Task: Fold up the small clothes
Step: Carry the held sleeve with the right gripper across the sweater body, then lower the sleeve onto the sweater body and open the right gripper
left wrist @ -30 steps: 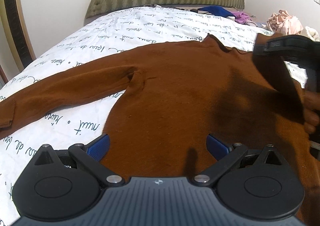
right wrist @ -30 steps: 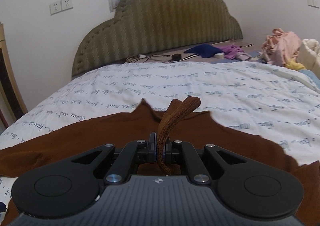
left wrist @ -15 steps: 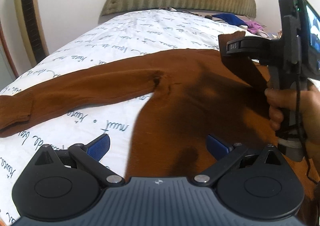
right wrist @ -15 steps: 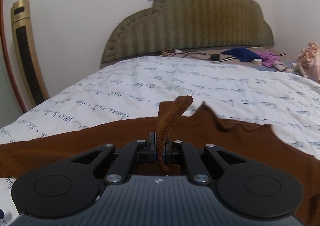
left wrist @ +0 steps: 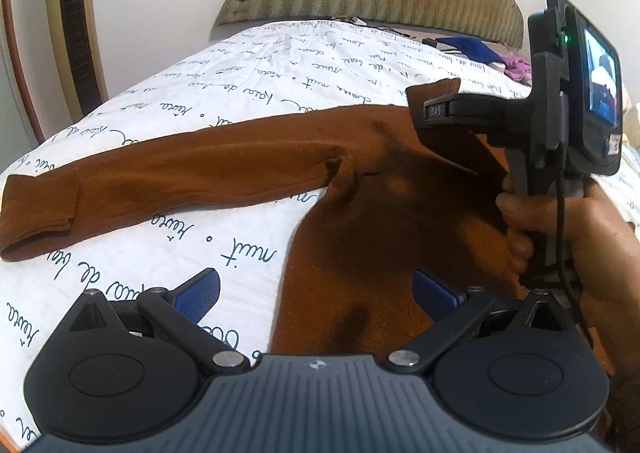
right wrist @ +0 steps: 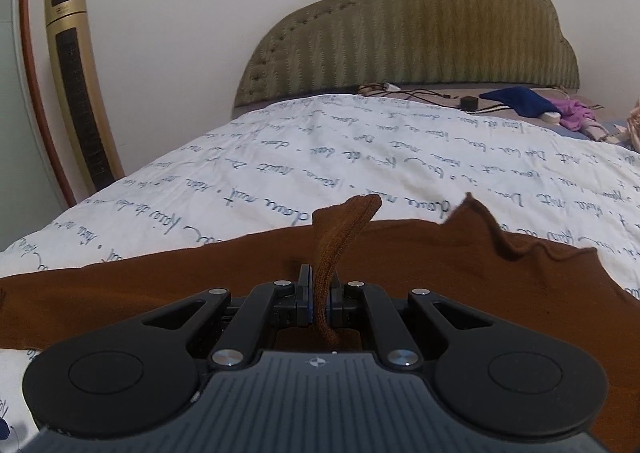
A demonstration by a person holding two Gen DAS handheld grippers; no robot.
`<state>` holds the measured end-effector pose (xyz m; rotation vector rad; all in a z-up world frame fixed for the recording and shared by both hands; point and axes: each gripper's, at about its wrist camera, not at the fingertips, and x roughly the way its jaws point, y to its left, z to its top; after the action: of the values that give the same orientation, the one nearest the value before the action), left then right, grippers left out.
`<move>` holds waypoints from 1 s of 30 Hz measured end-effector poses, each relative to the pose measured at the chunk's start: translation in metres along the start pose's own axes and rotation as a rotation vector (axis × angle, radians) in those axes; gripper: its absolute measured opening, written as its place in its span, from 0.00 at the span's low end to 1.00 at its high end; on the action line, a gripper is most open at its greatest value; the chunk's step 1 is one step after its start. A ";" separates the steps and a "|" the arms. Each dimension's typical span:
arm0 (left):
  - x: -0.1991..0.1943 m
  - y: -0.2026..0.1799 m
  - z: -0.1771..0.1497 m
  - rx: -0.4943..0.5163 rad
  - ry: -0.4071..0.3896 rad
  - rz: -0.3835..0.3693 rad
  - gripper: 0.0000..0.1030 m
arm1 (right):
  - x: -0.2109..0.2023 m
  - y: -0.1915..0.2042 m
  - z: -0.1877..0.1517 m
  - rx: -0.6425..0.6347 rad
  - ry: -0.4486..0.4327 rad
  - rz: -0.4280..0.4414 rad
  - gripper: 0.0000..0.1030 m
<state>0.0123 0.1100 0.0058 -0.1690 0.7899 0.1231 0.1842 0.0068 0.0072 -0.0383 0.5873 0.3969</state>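
A brown knit sweater [left wrist: 380,213] lies spread on the bed, its left sleeve [left wrist: 160,181] stretched out to the left. My left gripper [left wrist: 316,293] is open and empty, low over the sweater's lower left side. My right gripper [right wrist: 319,303] is shut on the ribbed cuff [right wrist: 344,229] of the other sleeve, which it holds lifted over the sweater's body [right wrist: 200,277]. In the left wrist view the right gripper [left wrist: 440,113] is at the right, with the sleeve hanging from it.
The white bedspread with script print [right wrist: 320,157] covers the bed. An olive headboard [right wrist: 420,33] stands at the back. Blue and purple clothes [right wrist: 532,105] and cables lie near it. A gold tower fan [right wrist: 76,93] stands at the left by the wall.
My right gripper has carried the cuff leftward across the sweater's body. The left wrist view has shifted, so the left sleeve now shows fully.
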 end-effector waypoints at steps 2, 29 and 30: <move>0.000 0.003 0.001 -0.014 0.004 0.000 1.00 | 0.002 0.004 -0.001 -0.009 0.007 0.020 0.10; 0.002 0.007 -0.003 -0.047 0.026 0.017 1.00 | -0.008 -0.012 -0.026 0.208 0.159 0.175 0.60; 0.002 0.006 -0.003 -0.041 0.025 0.019 1.00 | -0.010 -0.013 -0.027 0.215 0.152 0.179 0.64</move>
<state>0.0106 0.1155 0.0020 -0.2019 0.8142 0.1556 0.1669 -0.0126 -0.0111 0.1932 0.7844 0.5056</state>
